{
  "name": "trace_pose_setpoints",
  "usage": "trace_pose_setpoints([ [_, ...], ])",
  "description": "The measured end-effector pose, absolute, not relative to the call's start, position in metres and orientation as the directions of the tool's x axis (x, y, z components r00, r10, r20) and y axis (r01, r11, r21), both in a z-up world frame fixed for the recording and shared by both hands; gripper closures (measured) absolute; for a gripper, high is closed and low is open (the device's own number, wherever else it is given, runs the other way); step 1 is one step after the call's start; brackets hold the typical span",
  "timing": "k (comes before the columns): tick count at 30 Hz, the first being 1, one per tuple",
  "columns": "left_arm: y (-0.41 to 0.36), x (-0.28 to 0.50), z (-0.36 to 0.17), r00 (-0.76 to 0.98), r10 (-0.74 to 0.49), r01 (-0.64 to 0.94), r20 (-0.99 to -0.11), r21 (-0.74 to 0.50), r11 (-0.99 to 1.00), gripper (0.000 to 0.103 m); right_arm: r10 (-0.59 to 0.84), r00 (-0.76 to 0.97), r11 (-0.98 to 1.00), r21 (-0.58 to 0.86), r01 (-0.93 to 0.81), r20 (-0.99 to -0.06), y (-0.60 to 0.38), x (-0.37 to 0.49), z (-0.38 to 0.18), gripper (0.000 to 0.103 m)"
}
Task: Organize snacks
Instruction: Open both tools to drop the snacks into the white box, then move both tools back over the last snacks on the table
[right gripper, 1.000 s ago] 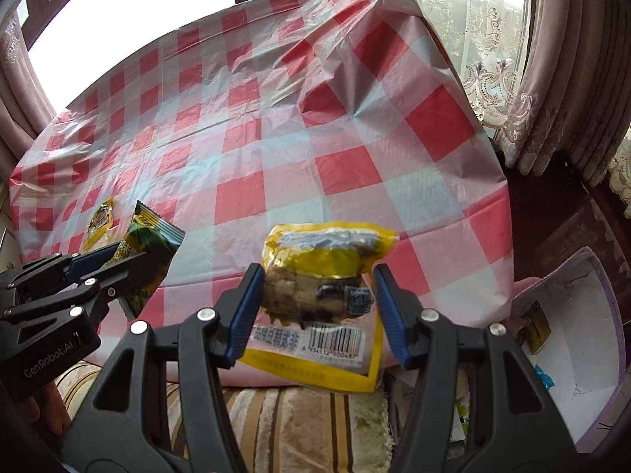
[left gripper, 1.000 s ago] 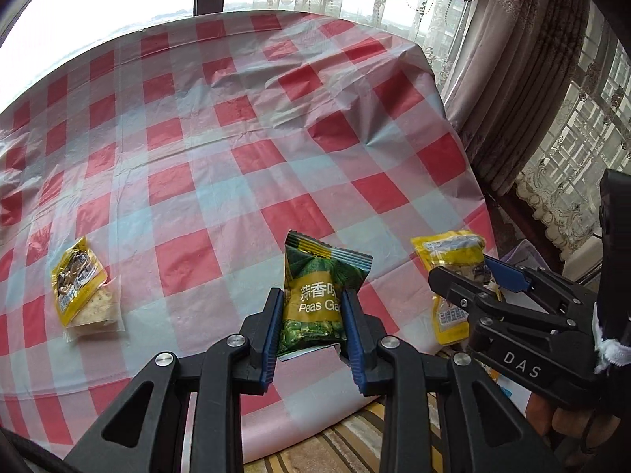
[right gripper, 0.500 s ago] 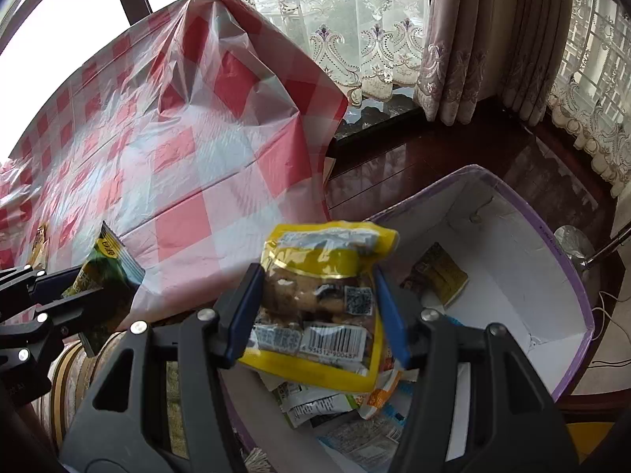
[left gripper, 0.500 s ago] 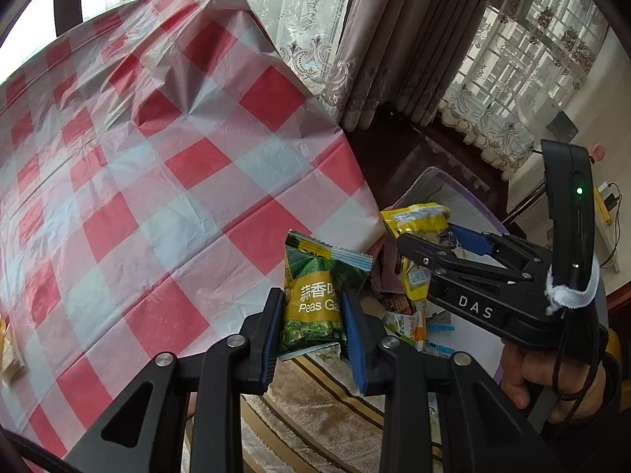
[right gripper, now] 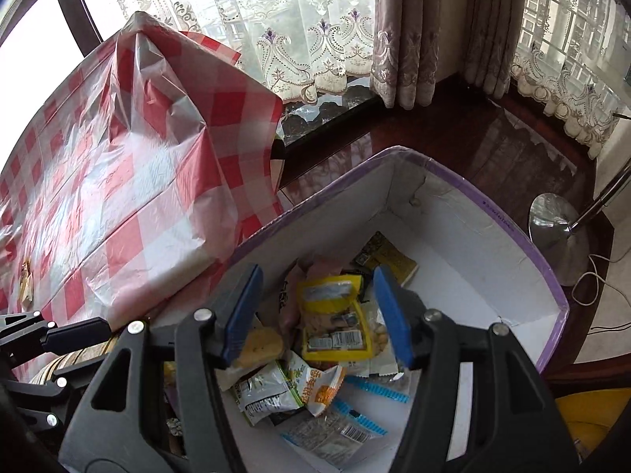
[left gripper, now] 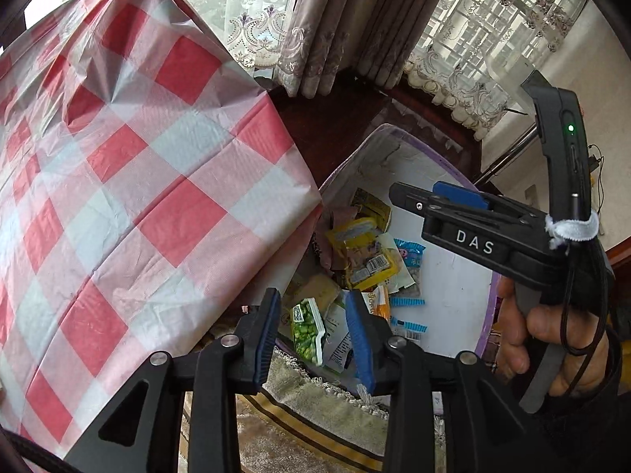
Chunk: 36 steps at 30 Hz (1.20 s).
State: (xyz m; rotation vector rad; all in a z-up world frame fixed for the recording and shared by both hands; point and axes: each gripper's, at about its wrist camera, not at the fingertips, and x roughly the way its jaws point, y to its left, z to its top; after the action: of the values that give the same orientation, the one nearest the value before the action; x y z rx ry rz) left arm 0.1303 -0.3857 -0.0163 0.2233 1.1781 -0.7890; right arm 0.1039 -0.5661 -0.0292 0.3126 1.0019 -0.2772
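Observation:
Both grippers hang over a white box with a purple rim (right gripper: 512,236), (left gripper: 394,130) that stands on the floor beside the table. My left gripper (left gripper: 315,329) is open; the green peas packet (left gripper: 307,325) is between its blue pads, apart from both, dropping toward the box. My right gripper (right gripper: 317,311) is open and empty; the yellow snack packet (right gripper: 335,321) lies on the pile in the box below it and also shows in the left wrist view (left gripper: 363,254). The right gripper appears from the side in the left wrist view (left gripper: 445,213).
The table with the red-and-white checked cloth (left gripper: 138,197), (right gripper: 138,181) is to the left of the box. Several other snack packets (right gripper: 307,390) lie in the box. One snack (right gripper: 25,283) lies on the table at far left. Curtains (right gripper: 414,19) and a lamp base (right gripper: 560,228) stand behind.
Both grippers swung right from the table to over the box and opened. The yellow packet dropped into the box; the green peas packet slipped free of the left pads.

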Motion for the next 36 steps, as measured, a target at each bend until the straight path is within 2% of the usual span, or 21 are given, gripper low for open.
trace_pose_setpoints([
  [21,-0.354,0.141,-0.007,0.197,-0.459,0.597,-0.866,-0.265,0.757,0.066,-0.096,0.518,0.952,0.074,0.297,-0.85,-0.524,0.115,-0.008,0.041],
  [36,-0.292,0.168,-0.004,0.299,-0.423,0.473,-0.856,-0.252,0.844,0.066,-0.033,0.531,0.985,0.062,0.16,-0.847,-0.455,0.133,0.004,0.038],
])
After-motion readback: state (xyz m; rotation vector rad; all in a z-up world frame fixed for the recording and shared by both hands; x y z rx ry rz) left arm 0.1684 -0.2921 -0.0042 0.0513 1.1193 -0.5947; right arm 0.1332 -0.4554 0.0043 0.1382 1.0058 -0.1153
